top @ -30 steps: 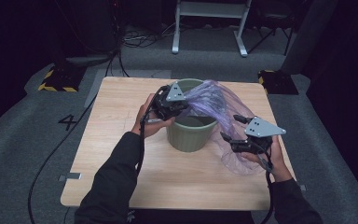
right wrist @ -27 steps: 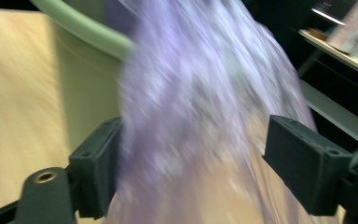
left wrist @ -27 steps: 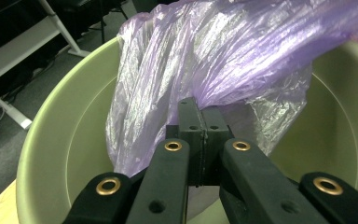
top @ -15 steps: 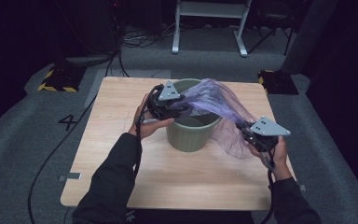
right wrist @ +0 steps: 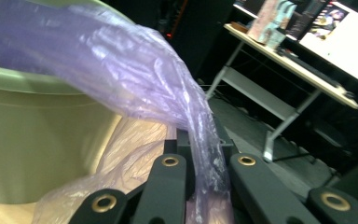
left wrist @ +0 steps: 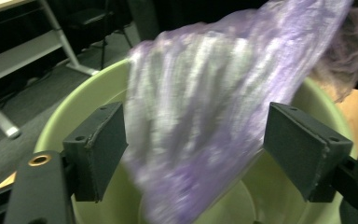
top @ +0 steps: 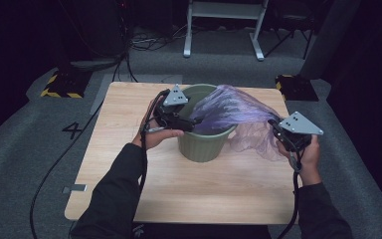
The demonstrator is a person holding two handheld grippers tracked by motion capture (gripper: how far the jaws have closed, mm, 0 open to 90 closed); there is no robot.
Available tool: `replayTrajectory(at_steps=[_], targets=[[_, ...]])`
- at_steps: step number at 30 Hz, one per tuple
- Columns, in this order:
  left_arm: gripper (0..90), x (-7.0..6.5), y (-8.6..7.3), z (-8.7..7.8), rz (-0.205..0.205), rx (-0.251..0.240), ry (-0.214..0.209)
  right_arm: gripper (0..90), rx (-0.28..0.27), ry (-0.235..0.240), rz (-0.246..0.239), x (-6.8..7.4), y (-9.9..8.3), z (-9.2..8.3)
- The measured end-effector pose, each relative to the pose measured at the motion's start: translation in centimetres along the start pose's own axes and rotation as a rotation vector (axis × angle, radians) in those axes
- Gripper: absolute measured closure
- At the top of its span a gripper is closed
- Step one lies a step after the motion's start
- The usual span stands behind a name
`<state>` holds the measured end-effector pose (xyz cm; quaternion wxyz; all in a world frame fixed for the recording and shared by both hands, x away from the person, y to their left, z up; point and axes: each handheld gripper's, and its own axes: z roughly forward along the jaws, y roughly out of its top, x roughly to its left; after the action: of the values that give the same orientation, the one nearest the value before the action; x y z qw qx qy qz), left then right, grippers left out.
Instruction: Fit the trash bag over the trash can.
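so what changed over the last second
The right tool, shut on the purple bag, moved out to the person's right, pulling the bag taut across the bin. The left tool, open at the rim with the bag between its jaws, barely moved. The bin stayed put.

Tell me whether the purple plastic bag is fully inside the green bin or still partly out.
Partly out. The purple bag dips into the green bin by the open left gripper, then stretches over the rim to the right gripper, shut on it.

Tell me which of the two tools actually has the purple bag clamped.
The right tool: its jaws are shut on the purple bag. The left tool has open jaws either side of the bag, above the green bucket.
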<state>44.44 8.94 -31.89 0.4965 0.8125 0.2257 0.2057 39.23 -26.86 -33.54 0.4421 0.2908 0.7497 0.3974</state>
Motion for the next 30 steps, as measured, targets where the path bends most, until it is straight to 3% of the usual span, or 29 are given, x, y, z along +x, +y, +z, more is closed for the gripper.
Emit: replayTrajectory(at_steps=[2,6,12,13,19,22,24,25,27,30], targets=[[21.5,0.0,0.1,0.1,-0.006,-0.009,-0.012,87.6,-0.005,0.0,-0.009,0.0,0.3,-0.1],[21.5,-1.0,0.6,0.6,0.025,-0.004,-0.032,86.7,-0.006,-0.011,-0.09,0.8,1.3,0.0],[21.8,-3.1,1.9,1.3,0.083,-0.001,-0.069,85.3,-0.034,0.047,-0.153,2.9,3.0,0.2],[23.5,-3.4,2.0,1.4,0.093,-0.001,-0.075,84.6,-0.041,0.075,-0.167,3.5,3.5,0.3],[29.2,-4.6,2.3,2.3,0.128,0.018,-0.123,82.7,-0.045,0.121,-0.217,5.3,4.4,0.4],[38.9,-4.9,2.3,2.3,0.162,0.021,-0.124,81.8,-0.056,0.156,-0.231,6.1,4.9,0.4],[54.3,-5.1,2.3,2.1,0.206,0.019,-0.124,80.3,-0.065,0.184,-0.226,6.4,5.0,0.3],[69.4,-5.2,2.3,2.1,0.223,0.02,-0.123,77.5,-0.07,0.198,-0.227,6.7,5.1,0.2],[73.6,-5.2,2.2,2.0,0.244,0.024,-0.102,75.3,-0.074,0.212,-0.223,6.8,5.1,0.2],[83.2,-4.9,1.8,1.7,0.241,0.013,-0.093,66.6,-0.083,0.242,-0.204,7.0,5.0,-0.1]])
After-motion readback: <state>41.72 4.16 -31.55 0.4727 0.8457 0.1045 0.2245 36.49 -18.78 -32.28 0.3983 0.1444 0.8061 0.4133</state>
